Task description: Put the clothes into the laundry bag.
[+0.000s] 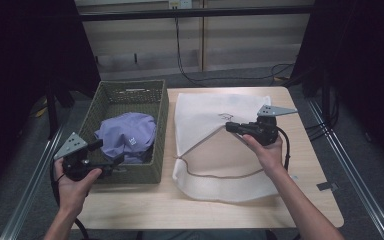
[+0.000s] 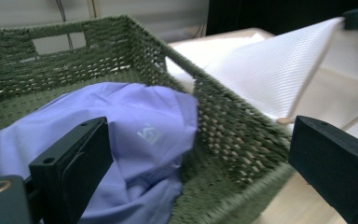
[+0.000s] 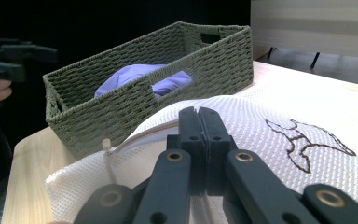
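**Count of things on the table**

One table (image 1: 130, 210). One green woven basket (image 1: 161, 125). One purple garment (image 1: 127, 137), lying in that basket. One white mesh bag (image 1: 205, 107), with one brown drawstring (image 1: 220, 175) and one stitched emblem (image 3: 307, 144). Two grippers: left gripper (image 1: 111, 169) and right gripper (image 1: 228, 127). Two hands, one on each.

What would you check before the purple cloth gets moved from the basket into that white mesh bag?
1. Right hand-held gripper shut on the mesh bag's edge: ok, jaws together on the fabric.
2. Bag mouth lifted open: ok, the edge is raised off the table.
3. Left hand-held gripper open: ok, jaws wide apart.
4. Purple garment within reach: ok, it lies in the green basket just ahead of the left jaws.
5. Garment already gripped: not ok, not yet.
6. Opening wide enough for the garment: cannot tell.
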Demonstrator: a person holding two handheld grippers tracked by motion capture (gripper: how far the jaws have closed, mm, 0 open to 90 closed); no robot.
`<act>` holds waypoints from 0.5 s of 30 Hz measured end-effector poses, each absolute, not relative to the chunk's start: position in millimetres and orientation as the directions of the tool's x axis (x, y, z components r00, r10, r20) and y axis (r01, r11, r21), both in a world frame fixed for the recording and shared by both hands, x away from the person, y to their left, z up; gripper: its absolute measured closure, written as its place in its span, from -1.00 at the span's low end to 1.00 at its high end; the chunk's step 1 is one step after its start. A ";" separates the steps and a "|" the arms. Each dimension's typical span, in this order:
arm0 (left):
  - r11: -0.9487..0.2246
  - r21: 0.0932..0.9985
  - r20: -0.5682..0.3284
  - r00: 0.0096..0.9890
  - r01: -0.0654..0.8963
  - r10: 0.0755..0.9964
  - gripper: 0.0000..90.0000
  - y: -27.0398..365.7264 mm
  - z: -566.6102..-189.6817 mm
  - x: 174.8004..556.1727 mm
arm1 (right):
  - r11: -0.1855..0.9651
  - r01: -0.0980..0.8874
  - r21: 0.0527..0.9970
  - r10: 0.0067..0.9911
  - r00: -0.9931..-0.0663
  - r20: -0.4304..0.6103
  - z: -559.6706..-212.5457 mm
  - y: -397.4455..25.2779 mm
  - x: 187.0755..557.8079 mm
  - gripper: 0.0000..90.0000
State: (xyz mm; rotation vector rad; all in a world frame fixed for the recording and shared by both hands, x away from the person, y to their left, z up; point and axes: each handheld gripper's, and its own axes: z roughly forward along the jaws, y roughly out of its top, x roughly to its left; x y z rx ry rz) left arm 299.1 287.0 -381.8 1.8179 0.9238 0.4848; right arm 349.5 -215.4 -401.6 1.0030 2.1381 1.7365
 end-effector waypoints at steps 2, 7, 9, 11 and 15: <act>-0.213 0.905 -0.068 0.621 0.367 0.781 -0.86 286.3 -379.3 302.4 | 0.075 0.373 0.925 0.619 -0.745 0.250 -401.5 -215.1 349.2 1.00; -0.231 0.897 -0.057 0.618 0.377 0.784 -0.84 283.2 -368.4 325.3 | 0.082 0.375 0.924 0.617 -0.747 0.248 -402.3 -214.0 349.6 1.00; -0.245 0.893 -0.046 0.619 0.377 0.784 -0.82 281.6 -367.4 327.8 | 0.085 0.376 0.923 0.613 -0.749 0.249 -402.6 -213.5 349.6 1.00; -0.262 0.885 -0.037 0.621 0.384 0.783 -0.81 278.3 -366.7 333.3 | 0.086 0.377 0.922 0.612 -0.751 0.249 -402.7 -213.4 349.6 1.00; -0.268 0.874 -0.037 0.606 0.405 0.795 -0.83 273.3 -367.3 349.5 | 0.087 0.380 0.921 0.611 -0.750 0.252 -403.3 -213.3 350.4 1.00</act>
